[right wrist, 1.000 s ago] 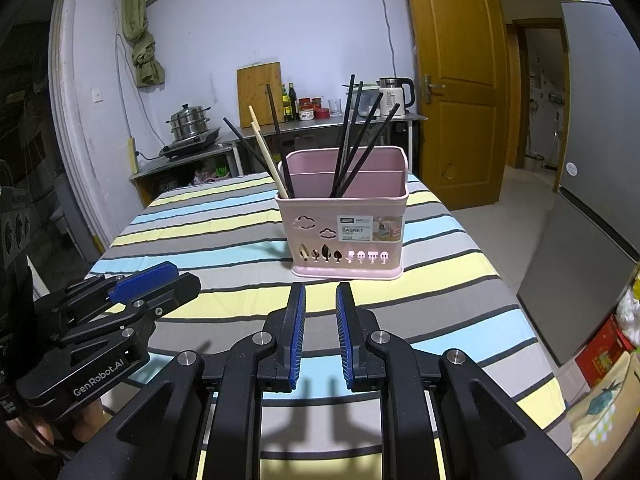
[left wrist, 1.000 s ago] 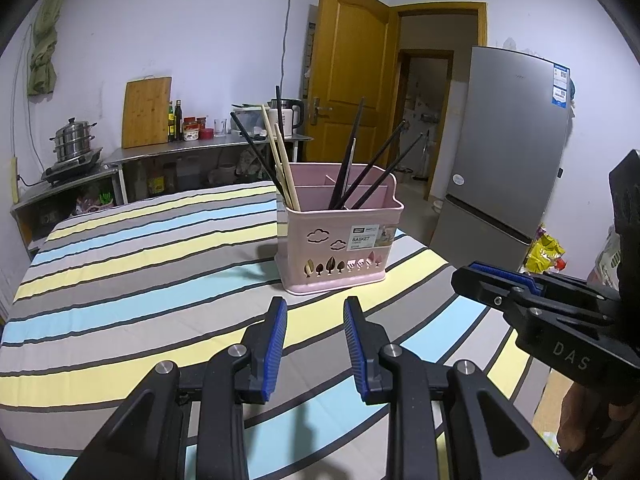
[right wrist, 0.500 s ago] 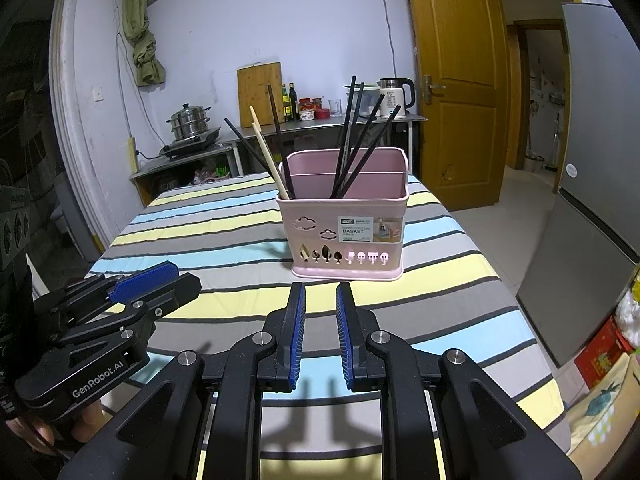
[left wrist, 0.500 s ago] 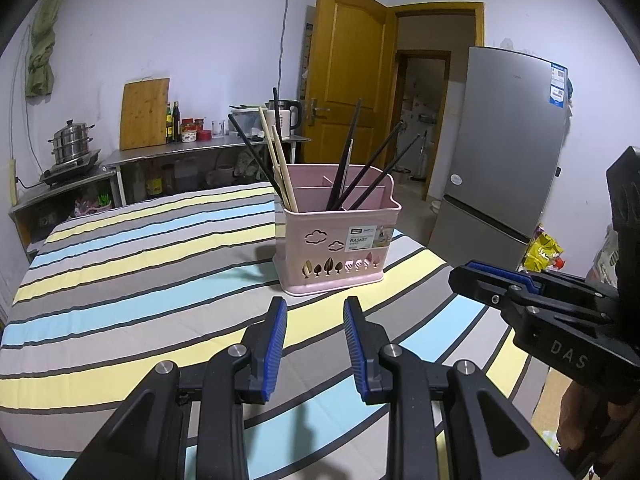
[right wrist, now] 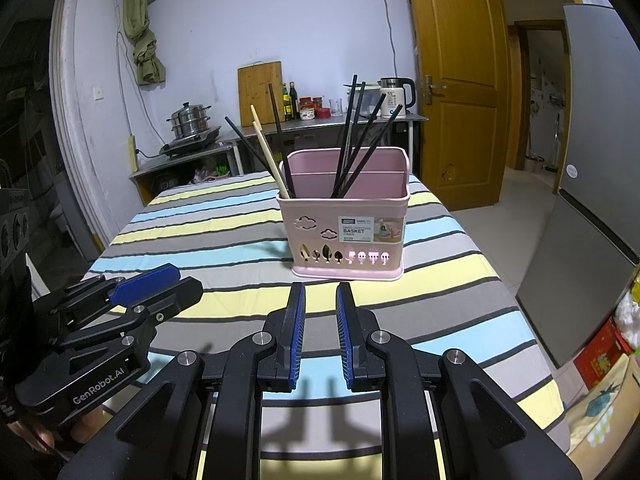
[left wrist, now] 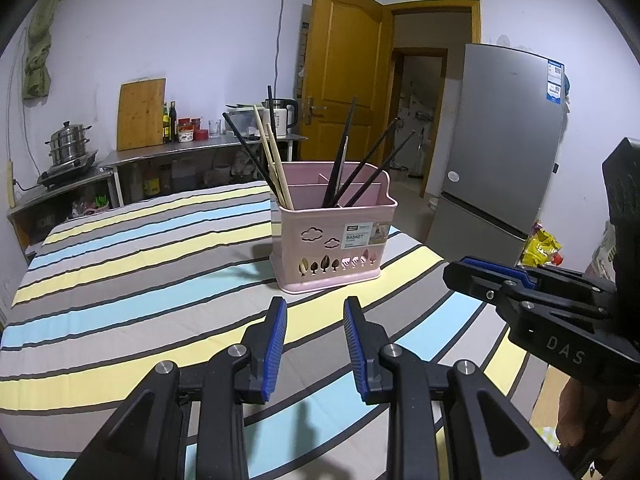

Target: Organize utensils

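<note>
Two blue pads of the left gripper (left wrist: 315, 312) stand apart, holding nothing, above the striped cloth (left wrist: 132, 280). Ahead stands the pink basket (left wrist: 334, 236) with chopsticks (left wrist: 276, 160).

From the right view, the right gripper (right wrist: 320, 300) shows a narrow gap, empty, near the door (right wrist: 454, 80).

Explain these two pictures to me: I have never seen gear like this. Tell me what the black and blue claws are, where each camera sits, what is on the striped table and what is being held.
There is no robot here. A person holds a two-fingered hand-held gripper in each hand, and each one carries a wide-angle camera that looks forward along its fingers.

The left camera's picture shows the left hand-held gripper at the bottom, with the other one off to its right. The right camera's picture shows the right hand-held gripper, with the left one at its left edge.

On the striped tablecloth stands a pink basket with black chopsticks and pale wooden chopsticks leaning in it.

Both grippers stand open above the cloth, holding nothing.
</note>
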Demonstrator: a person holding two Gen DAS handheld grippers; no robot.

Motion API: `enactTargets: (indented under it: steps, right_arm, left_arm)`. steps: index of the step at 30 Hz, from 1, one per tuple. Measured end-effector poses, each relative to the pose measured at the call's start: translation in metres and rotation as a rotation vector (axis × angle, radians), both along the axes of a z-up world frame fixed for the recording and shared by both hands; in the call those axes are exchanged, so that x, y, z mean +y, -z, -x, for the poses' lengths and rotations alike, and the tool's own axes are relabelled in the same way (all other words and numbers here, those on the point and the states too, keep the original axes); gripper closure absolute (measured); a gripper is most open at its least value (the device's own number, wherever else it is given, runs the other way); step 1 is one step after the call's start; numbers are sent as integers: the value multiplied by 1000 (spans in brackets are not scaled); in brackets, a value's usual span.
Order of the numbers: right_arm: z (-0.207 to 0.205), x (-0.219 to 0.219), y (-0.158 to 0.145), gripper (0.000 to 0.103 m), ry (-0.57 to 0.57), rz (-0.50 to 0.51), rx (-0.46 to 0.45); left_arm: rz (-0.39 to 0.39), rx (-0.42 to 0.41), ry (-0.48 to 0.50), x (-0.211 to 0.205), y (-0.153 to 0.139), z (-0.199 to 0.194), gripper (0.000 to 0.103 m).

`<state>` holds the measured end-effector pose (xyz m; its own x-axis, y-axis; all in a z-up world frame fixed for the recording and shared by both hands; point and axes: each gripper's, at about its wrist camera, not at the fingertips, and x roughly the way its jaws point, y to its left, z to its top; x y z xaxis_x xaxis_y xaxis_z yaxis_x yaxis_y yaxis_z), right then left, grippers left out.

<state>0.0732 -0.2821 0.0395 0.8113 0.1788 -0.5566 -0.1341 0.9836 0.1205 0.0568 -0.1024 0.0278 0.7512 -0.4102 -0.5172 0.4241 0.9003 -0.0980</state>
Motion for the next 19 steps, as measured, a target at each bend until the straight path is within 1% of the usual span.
enactTargets:
  steps: [7, 19]
  right_arm:
    - [0, 0, 0, 87, 0, 0, 0]
    - [-1, 0, 0, 87, 1, -1, 3]
  left_arm:
    - [11, 11, 5, 2, 2, -1, 74]
    - [5, 1, -11, 3, 4, -2, 74]
